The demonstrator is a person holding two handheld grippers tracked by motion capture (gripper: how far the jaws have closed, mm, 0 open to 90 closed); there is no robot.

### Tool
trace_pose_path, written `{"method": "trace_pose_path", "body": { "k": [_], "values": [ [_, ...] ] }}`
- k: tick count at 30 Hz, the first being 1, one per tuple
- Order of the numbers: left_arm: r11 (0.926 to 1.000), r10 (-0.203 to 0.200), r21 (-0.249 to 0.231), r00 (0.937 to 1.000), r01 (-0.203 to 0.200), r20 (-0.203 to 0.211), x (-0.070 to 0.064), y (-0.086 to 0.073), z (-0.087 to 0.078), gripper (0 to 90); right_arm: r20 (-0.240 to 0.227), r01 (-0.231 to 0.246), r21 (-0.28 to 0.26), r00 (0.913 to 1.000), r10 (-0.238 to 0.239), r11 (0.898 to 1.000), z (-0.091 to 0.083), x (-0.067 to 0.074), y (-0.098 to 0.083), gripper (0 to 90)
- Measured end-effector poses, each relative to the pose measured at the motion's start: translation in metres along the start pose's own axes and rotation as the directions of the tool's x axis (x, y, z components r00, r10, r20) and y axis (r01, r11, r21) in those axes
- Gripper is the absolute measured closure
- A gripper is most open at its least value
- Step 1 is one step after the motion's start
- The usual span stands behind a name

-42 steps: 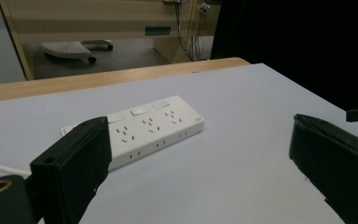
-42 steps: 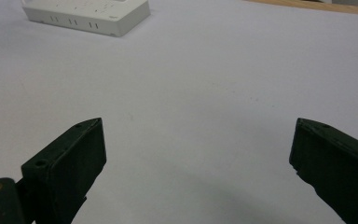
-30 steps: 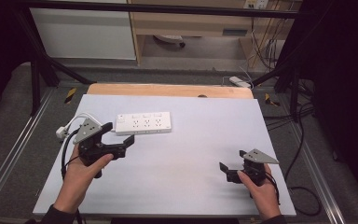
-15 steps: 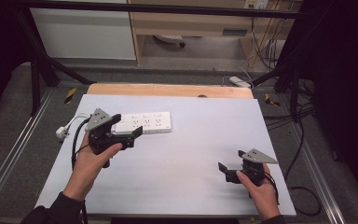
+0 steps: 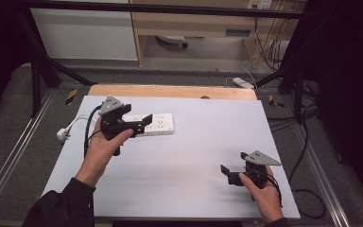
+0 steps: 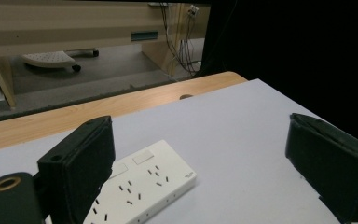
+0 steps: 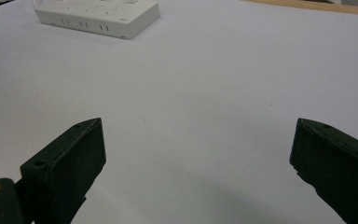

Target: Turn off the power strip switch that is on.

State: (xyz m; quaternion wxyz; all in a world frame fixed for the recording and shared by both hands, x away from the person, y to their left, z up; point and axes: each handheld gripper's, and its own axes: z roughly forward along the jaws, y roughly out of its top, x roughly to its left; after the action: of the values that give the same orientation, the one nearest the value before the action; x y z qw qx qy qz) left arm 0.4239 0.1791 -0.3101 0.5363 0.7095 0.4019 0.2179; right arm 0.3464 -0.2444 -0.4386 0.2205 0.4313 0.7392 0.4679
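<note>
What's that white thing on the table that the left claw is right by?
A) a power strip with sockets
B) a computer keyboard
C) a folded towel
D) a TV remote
A: the white power strip shows rows of socket slots in the left gripper view, and the open left claw hangs at its near end on the table.
</note>
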Motion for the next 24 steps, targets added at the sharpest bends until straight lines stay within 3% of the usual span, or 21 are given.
{"method": "trace_pose_path", "body": {
  "k": [11,24],
  "values": [
    [0.9998,-0.001,-0.018,0.9997,0.001,-0.026,0.009,0.008,0.024,8.2,-0.012,0.006,-0.003,0.9999,-0.006,1.0,0.0,0.001,0.001,3.7],
    [0.9994,0.032,-0.011,0.9992,-0.033,-0.026,0.003,0.016,0.047,8.1,-0.017,0.004,0.0,0.9998,-0.004,1.0,0.001,0.003,0.001,3.5]
  ]
}}
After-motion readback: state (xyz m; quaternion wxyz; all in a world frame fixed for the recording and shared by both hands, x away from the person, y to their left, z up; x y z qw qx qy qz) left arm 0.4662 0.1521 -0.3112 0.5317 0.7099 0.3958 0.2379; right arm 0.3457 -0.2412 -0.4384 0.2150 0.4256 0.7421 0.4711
